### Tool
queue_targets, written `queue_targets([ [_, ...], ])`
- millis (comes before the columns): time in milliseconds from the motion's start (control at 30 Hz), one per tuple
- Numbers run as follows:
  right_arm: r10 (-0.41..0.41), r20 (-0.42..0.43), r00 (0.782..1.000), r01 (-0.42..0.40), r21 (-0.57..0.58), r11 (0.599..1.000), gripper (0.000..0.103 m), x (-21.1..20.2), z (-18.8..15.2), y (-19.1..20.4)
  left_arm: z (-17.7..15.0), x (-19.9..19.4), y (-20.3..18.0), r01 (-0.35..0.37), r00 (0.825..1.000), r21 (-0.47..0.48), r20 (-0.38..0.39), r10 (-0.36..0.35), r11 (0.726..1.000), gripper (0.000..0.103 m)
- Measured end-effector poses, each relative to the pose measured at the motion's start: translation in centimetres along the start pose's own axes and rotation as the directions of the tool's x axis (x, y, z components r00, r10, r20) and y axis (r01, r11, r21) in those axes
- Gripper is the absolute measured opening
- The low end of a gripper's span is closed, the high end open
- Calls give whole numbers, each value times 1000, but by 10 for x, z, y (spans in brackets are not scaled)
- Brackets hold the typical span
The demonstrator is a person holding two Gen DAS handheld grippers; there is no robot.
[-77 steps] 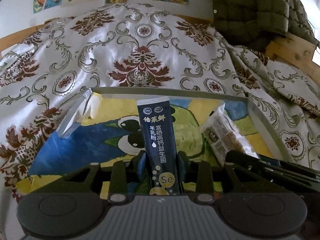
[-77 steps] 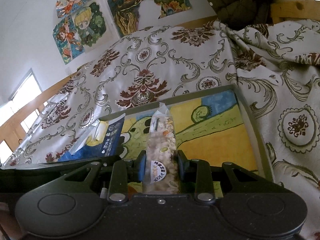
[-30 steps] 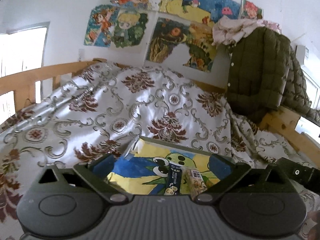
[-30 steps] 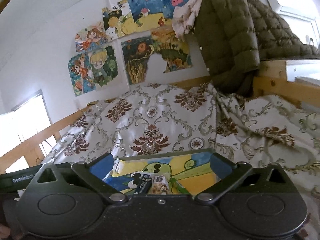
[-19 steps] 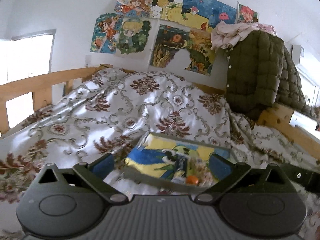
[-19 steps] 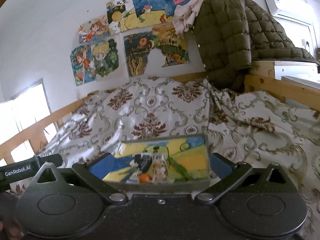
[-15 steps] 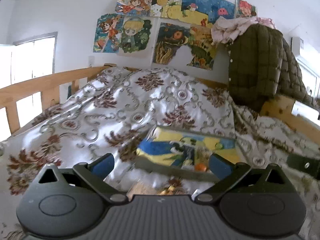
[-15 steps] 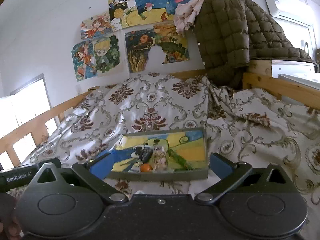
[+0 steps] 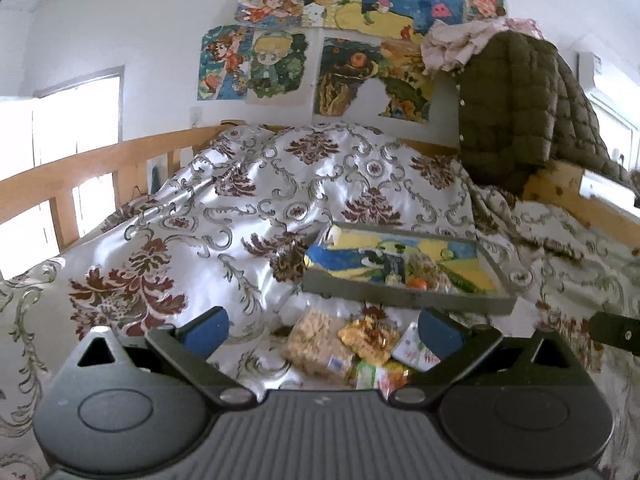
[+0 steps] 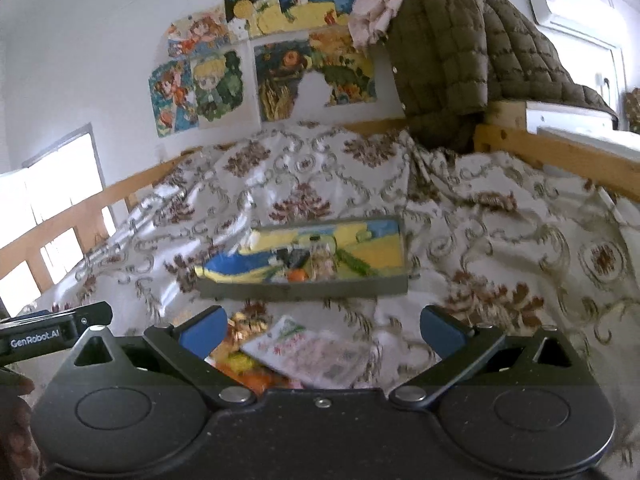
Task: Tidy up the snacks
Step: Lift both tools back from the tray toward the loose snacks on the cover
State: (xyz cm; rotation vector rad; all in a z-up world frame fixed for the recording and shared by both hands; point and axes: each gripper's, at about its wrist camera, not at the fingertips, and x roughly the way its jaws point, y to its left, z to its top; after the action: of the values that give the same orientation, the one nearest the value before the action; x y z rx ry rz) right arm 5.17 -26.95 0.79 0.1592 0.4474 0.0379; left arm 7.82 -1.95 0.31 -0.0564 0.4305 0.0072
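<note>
Showing, low in the centre of the left wrist view, a small heap of loose snacks lying on a patterned bedspread [image 9: 240, 208]: a clear packet of puffed rice [image 9: 316, 340], a crinkled gold wrapper [image 9: 370, 338] touching its right side, and a white packet with pink print [image 9: 416, 350] just right of that. Framing this heap between the blue-tipped fingers of the left gripper [image 9: 320, 326], spread wide and gripping nothing.

Showing, just above the heap and right of centre, a shallow grey tray [image 9: 400, 300] with a painted yellow, blue and green floor. Holding, in a row near its front rim, a dark sachet [image 9: 394, 266], a small orange item [image 9: 417, 283], a clear bag of pale pieces [image 9: 426, 270] and a green item [image 9: 460, 280], all close together.

Showing, in the right wrist view, the same tray [image 10: 304, 290] at centre, blurred, with the white packet [image 10: 308, 350] and the gold wrapper [image 10: 240, 326] below it. Spreading the right gripper [image 10: 322, 328] wide as well, empty, around these loose snacks.

Filling the upper centre of both views, colourful posters [image 9: 360, 40] on a white wall; hanging at upper right, an olive quilted jacket [image 9: 520, 108]; running along the left edge, a wooden bed rail [image 9: 80, 168].
</note>
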Motion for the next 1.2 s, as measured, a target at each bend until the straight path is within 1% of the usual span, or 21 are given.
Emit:
queue_targets([
  [167, -21, -39, 999, 22, 25, 999, 102, -11, -13, 1, -21, -12, 0, 4, 1000, 41, -15, -3, 999, 103],
  [300, -42, -62, 997, 46, 53, 998, 102, -19, -21, 0, -29, -13, 0, -4, 998, 49, -62, 7, 999, 103],
  [433, -65, -85, 994, 71, 60, 996, 102, -23, -27, 2, -31, -16, 2, -16, 998, 38, -61, 19, 999, 103],
  [533, -75, -97, 992, 81, 52, 995, 102, -24, -29, 4, -32, -18, 5, -10, 998, 22, -67, 11, 1000, 103],
  [833, -103, -161, 982, 104, -1, 995, 102, -19, -35, 15, -34, -16, 7, -6, 996, 16, -94, 7, 1000, 103],
  [1200, -112, -180, 977, 101, -72, 992, 102, -12, -38, 29, -35, -11, 14, -21, 989, -18, -146, 18, 1000, 103],
])
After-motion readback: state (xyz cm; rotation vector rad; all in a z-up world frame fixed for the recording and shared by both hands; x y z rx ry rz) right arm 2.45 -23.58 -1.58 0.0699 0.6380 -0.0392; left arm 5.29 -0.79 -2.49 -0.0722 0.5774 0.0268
